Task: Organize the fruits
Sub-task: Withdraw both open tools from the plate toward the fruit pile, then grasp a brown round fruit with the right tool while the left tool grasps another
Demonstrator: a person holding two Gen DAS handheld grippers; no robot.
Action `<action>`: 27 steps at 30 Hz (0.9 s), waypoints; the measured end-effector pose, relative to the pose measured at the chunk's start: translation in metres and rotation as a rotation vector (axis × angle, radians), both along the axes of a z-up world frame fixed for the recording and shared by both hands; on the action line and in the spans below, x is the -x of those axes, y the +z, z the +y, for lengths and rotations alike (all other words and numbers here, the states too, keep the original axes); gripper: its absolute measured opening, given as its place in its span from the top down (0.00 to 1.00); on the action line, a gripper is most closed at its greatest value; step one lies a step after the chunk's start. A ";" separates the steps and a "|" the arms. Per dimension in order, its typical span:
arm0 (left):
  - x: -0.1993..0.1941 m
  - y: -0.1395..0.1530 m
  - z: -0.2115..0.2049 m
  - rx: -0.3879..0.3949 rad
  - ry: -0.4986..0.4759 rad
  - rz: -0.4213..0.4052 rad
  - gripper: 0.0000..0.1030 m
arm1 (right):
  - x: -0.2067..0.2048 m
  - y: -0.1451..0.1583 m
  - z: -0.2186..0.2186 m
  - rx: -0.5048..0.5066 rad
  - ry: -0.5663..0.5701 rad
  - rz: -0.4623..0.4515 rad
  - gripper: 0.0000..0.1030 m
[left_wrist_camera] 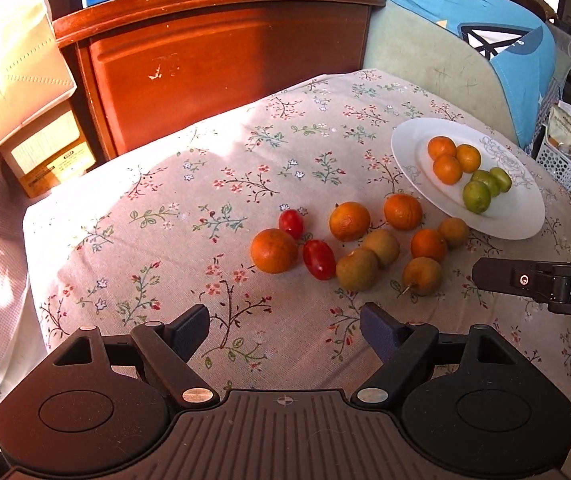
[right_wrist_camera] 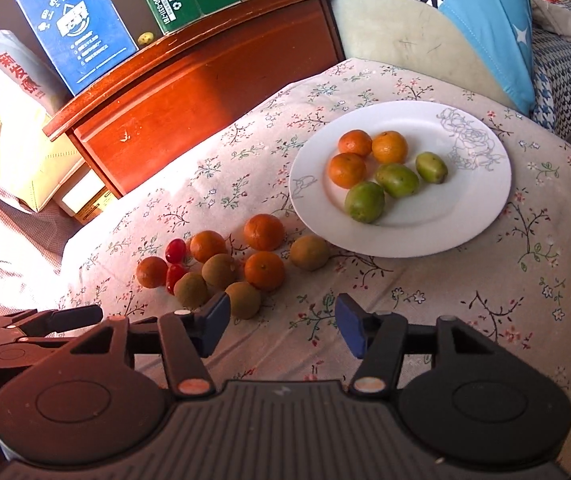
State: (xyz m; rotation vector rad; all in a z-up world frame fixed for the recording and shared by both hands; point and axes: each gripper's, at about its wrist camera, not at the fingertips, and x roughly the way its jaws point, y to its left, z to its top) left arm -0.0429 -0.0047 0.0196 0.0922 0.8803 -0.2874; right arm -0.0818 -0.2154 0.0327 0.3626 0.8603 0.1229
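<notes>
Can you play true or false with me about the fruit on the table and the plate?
1. The white plate holds three oranges and three green fruits. True.
2. The two red tomatoes are on the plate. False: they lie on the tablecloth, left of the plate.
3. The right gripper is holding an orange. False: nothing is between its fingers.
4. Brown fruits lie on the tablecloth. True.
5. The left gripper is empty. True.
</notes>
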 end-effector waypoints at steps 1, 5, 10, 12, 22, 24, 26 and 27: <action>-0.001 0.000 0.003 0.008 0.009 0.001 0.19 | -0.002 -0.002 0.003 -0.001 0.010 0.003 0.47; -0.001 0.000 0.008 0.009 0.033 -0.007 0.19 | -0.009 -0.007 0.015 0.000 0.033 0.001 0.54; -0.001 0.001 0.009 -0.007 0.040 -0.034 0.19 | -0.019 -0.016 0.022 -0.015 0.038 0.022 0.59; 0.000 0.001 0.008 -0.007 0.027 -0.042 0.19 | -0.022 -0.019 0.025 -0.014 0.047 0.029 0.65; 0.003 -0.002 -0.002 0.024 -0.031 -0.060 0.26 | -0.023 -0.022 0.030 -0.002 0.068 0.014 0.78; 0.003 -0.001 -0.004 0.042 -0.045 -0.066 0.28 | -0.020 -0.018 0.024 -0.008 0.057 0.014 0.78; 0.003 0.000 -0.009 0.053 -0.058 -0.074 0.29 | -0.015 -0.015 0.017 -0.007 0.035 0.020 0.78; 0.003 0.000 -0.011 0.055 -0.066 -0.080 0.31 | -0.013 -0.014 0.014 -0.014 0.028 0.021 0.78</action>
